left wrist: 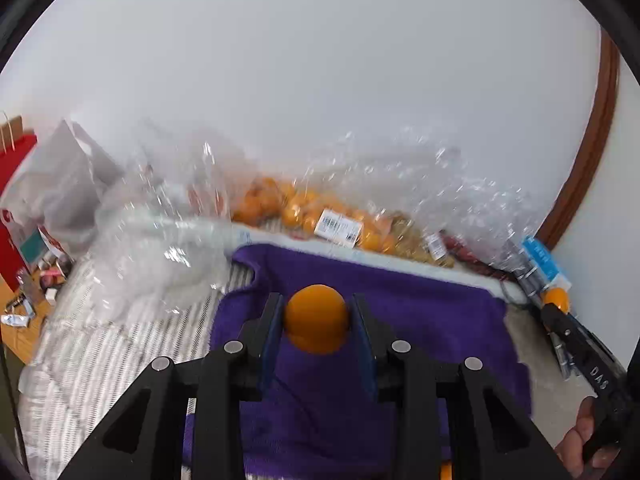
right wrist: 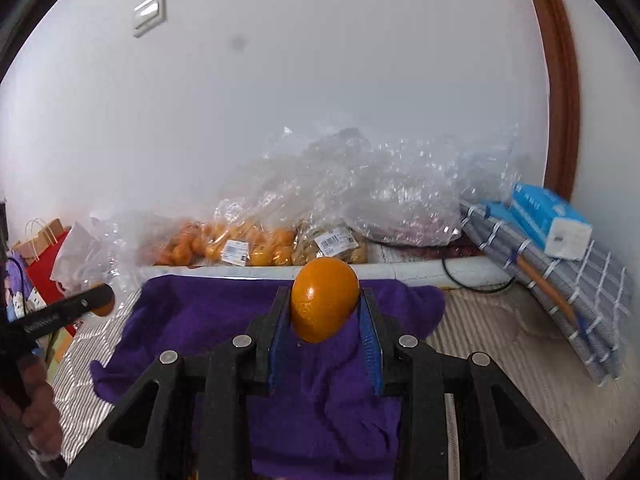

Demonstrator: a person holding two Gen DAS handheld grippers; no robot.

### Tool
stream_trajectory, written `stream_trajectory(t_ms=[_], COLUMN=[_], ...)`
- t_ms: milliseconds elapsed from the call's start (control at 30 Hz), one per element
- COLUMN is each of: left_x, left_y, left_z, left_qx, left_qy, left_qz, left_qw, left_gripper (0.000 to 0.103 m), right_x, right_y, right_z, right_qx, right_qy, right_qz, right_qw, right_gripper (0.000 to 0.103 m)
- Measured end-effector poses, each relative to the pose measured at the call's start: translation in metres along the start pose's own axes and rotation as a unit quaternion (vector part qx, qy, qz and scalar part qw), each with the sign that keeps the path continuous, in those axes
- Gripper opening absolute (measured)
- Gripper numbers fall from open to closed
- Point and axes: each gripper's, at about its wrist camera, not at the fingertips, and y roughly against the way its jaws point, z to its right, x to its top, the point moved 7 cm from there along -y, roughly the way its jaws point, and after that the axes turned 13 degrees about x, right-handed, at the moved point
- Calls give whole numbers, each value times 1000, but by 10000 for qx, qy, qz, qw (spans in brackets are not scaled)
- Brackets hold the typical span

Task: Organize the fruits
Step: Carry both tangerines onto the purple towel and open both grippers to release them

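My left gripper [left wrist: 317, 312] is shut on an orange [left wrist: 317, 319] and holds it above a purple towel [left wrist: 420, 320]. My right gripper [right wrist: 325, 308] is shut on a second orange [right wrist: 324, 300] above the same purple towel [right wrist: 208, 312]. Each gripper shows at the edge of the other's view: the right one [left wrist: 557, 301] with its orange at the far right, the left one [right wrist: 105, 300] at the far left. A clear bag of several oranges [left wrist: 304, 208] lies behind the towel by the wall; it also shows in the right wrist view [right wrist: 240, 246].
Crumpled clear plastic [right wrist: 380, 192] is heaped along the white wall. A bag of brownish produce [right wrist: 330, 246] lies next to the oranges. Folded grey mats with a blue tissue pack [right wrist: 552, 220] stand at the right. A red paper bag [right wrist: 48, 268] and clutter sit at the left.
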Motion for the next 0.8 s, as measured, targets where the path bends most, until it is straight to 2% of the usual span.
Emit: stream_trajectory(t_ms=[133,433,700,800], left_x=[-19,-31,-41,-42], left_y=[-27,-45,-59,-60], left_z=[0,1,5,6], left_qx=[125,41,153,184], left_qy=[-186,-291,-503,-549], left_qz=[-326,-488,-656,-610], left_qw=[9992,9984,9965,9965], left_gripper=[32,32,32,32], right_x=[-21,-44,-55,-57], right_y=[-24,-47,-59,-59], right_z=[14,34,37,35], right_qx=[-29,-147,-75,-59], right_qy=[-33,-226,-407,-371], right_qz=[-321,-707,-985,-1029], right_qw=[9995,9971,9943,9940], right_gripper=[33,33,33,33])
